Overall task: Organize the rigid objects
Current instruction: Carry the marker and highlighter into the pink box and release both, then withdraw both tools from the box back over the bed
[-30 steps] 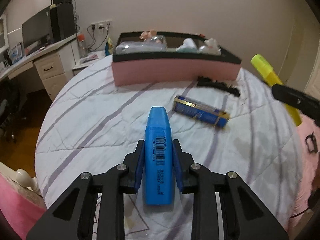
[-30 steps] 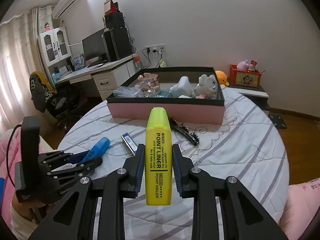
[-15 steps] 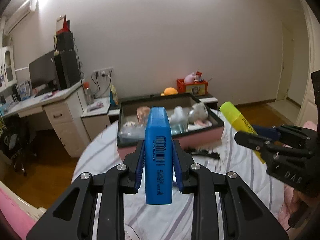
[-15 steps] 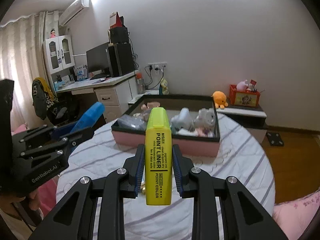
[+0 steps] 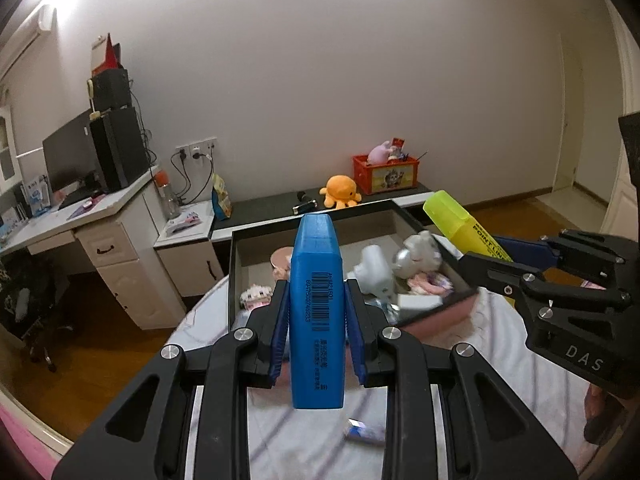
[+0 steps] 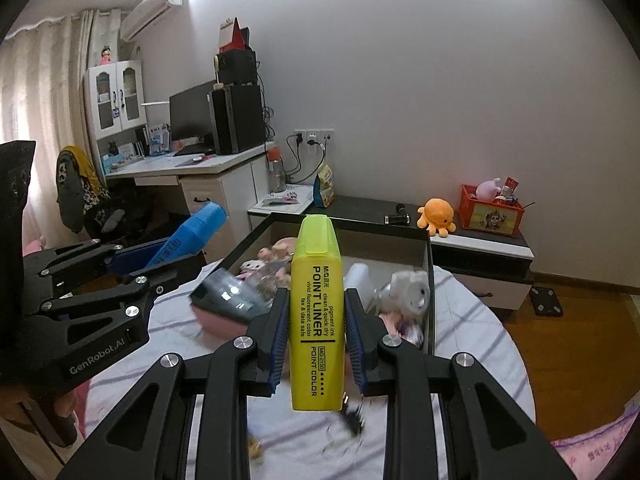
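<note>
Highlighters aloft over a round, striped-cloth surface (image 5: 500,344): the left tongs (image 5: 317,312) clench a blue marker (image 5: 317,320) upright, barcode facing the camera, while the right tongs (image 6: 316,316) grip a yellow marker (image 6: 317,320) printed "POINT LINER". Both are held in the air just short of a pink-sided box (image 6: 430,280) crowded with small toys. A small blue packet (image 5: 362,436) lies on the cloth below.
</note>
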Motion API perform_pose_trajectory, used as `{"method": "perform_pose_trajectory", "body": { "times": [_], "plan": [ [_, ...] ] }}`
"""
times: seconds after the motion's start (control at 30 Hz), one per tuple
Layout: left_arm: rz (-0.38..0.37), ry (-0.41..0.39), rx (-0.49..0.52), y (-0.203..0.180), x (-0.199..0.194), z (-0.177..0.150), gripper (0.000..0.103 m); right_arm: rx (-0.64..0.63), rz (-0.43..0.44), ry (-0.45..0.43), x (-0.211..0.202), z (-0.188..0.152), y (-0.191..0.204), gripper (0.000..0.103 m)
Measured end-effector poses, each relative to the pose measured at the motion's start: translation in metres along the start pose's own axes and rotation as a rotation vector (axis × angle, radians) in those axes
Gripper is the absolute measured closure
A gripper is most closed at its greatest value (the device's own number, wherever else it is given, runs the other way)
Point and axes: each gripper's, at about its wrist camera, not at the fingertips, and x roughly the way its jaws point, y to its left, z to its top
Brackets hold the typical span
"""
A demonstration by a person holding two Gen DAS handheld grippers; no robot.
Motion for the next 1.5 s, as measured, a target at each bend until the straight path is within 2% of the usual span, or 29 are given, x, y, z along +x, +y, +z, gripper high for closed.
{"method": "perform_pose_trajectory", "body": {
  "times": [0.33, 0.5, 0.63, 0.67, 0.7, 0.73, 0.77, 0.8, 0.87, 0.93, 1.0, 1.03, 1.17, 1.37, 1.5],
  "plan": [
    [0.004, 0.145, 0.025, 0.005, 0.099, 0.015, 0.076, -0.002, -0.006, 0.15, 0.099, 0.009, -0.022, 0.076],
    [0.017, 0.18, 0.037, 0.002, 0.128, 0.015, 0.076, -0.014, -0.022, 0.175, 0.122, 0.01, -0.029, 0.076],
    [0.026, 0.167, 0.024, 0.0, 0.134, 0.015, 0.076, -0.019, -0.044, 0.172, 0.129, 0.01, -0.032, 0.075],
    [0.027, 0.153, 0.016, 0.0, 0.131, 0.015, 0.07, -0.017, -0.04, 0.164, 0.128, 0.01, -0.032, 0.075],
    [0.028, 0.13, 0.007, 0.0, 0.129, 0.016, 0.056, -0.014, -0.034, 0.158, 0.126, 0.01, -0.031, 0.075],
    [0.047, 0.105, -0.003, 0.001, 0.123, 0.018, 0.051, -0.008, -0.035, 0.149, 0.124, 0.011, -0.032, 0.074],
    [0.064, 0.089, -0.01, 0.002, 0.119, 0.019, 0.041, -0.005, -0.05, 0.138, 0.119, 0.011, -0.033, 0.072],
    [0.081, 0.067, -0.02, 0.004, 0.112, 0.021, 0.033, 0.001, -0.055, 0.126, 0.114, 0.012, -0.034, 0.066],
    [0.103, 0.037, -0.049, 0.009, 0.098, 0.023, 0.021, 0.021, -0.051, 0.105, 0.105, 0.015, -0.038, 0.055],
    [0.093, 0.0, -0.068, 0.013, 0.081, 0.025, 0.015, 0.035, -0.054, 0.075, 0.088, 0.017, -0.038, 0.038],
    [0.103, -0.03, -0.079, 0.015, 0.064, 0.026, 0.007, 0.043, -0.053, 0.048, 0.074, 0.019, -0.037, 0.029],
    [0.112, -0.05, -0.078, 0.014, 0.051, 0.026, 0.005, 0.051, -0.051, 0.031, 0.063, 0.02, -0.035, 0.024],
    [0.139, -0.096, -0.061, 0.01, 0.014, 0.023, 0.0, 0.048, -0.037, -0.012, 0.029, 0.021, -0.024, 0.023],
    [0.131, -0.153, -0.061, 0.001, -0.051, 0.01, 0.0, 0.036, -0.038, -0.086, -0.031, 0.012, -0.007, 0.019],
    [0.153, -0.195, -0.059, -0.01, -0.094, -0.004, 0.0, 0.033, -0.042, -0.153, -0.077, 0.001, 0.005, 0.016]
  ]
}}
